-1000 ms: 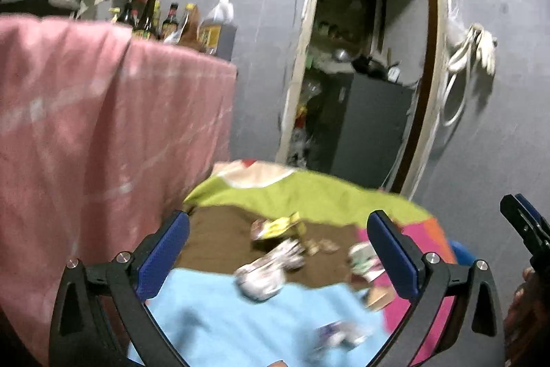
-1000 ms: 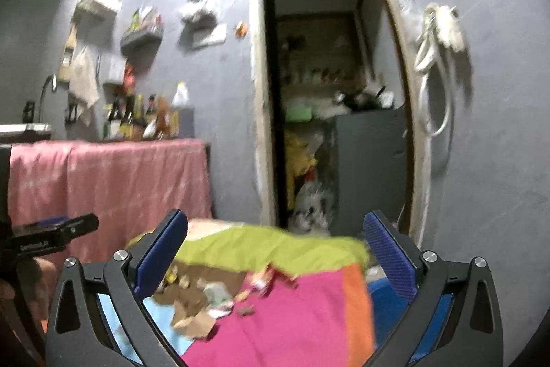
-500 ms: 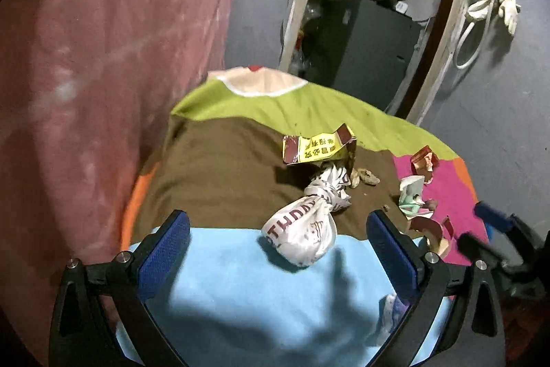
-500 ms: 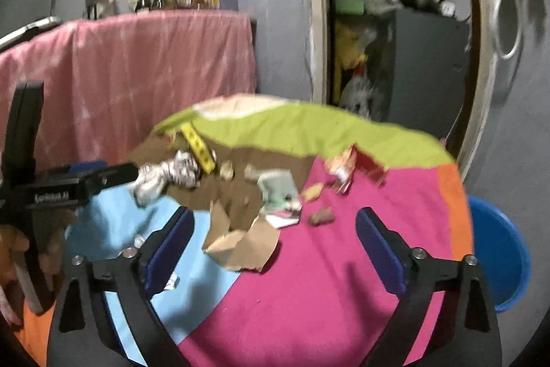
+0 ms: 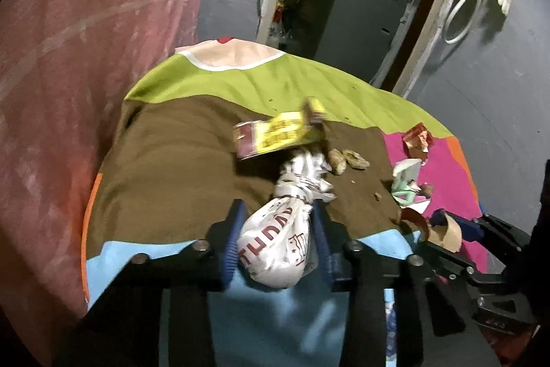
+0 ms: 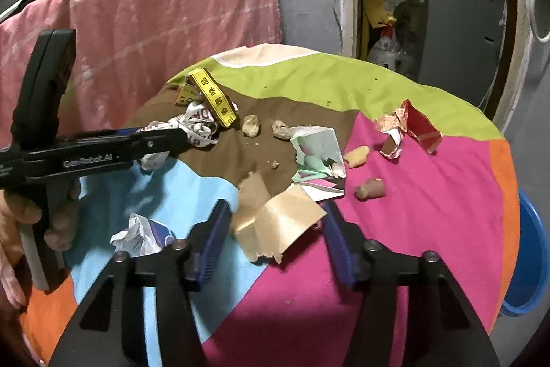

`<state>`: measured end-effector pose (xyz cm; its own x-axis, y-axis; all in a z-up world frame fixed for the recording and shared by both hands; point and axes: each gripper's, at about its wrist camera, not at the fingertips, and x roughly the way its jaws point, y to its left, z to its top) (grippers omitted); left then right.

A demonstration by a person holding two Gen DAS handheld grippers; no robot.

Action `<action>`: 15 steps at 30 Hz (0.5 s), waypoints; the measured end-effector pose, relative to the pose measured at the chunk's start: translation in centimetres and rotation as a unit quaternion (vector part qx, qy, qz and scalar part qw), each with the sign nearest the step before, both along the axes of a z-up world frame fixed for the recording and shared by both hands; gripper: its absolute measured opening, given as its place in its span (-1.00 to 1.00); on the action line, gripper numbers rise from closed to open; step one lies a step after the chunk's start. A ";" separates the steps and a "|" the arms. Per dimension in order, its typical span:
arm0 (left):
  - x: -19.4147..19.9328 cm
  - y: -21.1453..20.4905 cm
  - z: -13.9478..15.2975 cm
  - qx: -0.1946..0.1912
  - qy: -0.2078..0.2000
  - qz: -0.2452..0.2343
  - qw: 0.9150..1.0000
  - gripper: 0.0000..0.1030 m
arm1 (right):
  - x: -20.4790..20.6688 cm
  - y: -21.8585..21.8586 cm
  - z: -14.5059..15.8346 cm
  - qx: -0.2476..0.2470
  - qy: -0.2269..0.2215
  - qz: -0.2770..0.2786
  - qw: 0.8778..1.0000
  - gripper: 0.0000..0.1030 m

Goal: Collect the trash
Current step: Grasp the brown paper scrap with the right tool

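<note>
A round table (image 6: pixel 429 229) under a many-coloured cloth is strewn with trash. My left gripper (image 5: pixel 276 229) has a knotted white plastic bag (image 5: pixel 275 246) with red letters between its jaws; they are closing and both blue pads press its sides. From the right wrist view the left gripper (image 6: pixel 178 135) reaches in from the left at the bag (image 6: pixel 199 126). My right gripper (image 6: pixel 275 229) is closing around a torn brown paper (image 6: pixel 275 222); its pads stand just at the paper's edges. The right gripper (image 5: pixel 453 226) also shows in the left wrist view.
More trash lies around: a yellow carton (image 6: pixel 213 98), a red wrapper (image 6: pixel 412 126), a green-white paper (image 6: pixel 316 157), small brown lumps (image 5: pixel 343 160), a crumpled white-purple wrapper (image 6: pixel 141 236). A blue bin (image 6: pixel 529 257) stands right of the table. A pink cloth (image 6: pixel 154 23) hangs behind.
Both grippers tipped down and came closer to the table. The left jaws went from wide to closed on the white bag. The right jaws narrowed around the brown paper.
</note>
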<state>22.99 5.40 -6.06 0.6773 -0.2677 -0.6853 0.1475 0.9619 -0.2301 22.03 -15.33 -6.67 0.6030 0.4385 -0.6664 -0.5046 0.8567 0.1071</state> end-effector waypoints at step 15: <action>-5.5 -2.7 3.4 -0.019 -0.063 0.003 0.998 -0.67 | -2.8 -2.2 2.2 0.058 -0.051 -0.001 0.997 -0.58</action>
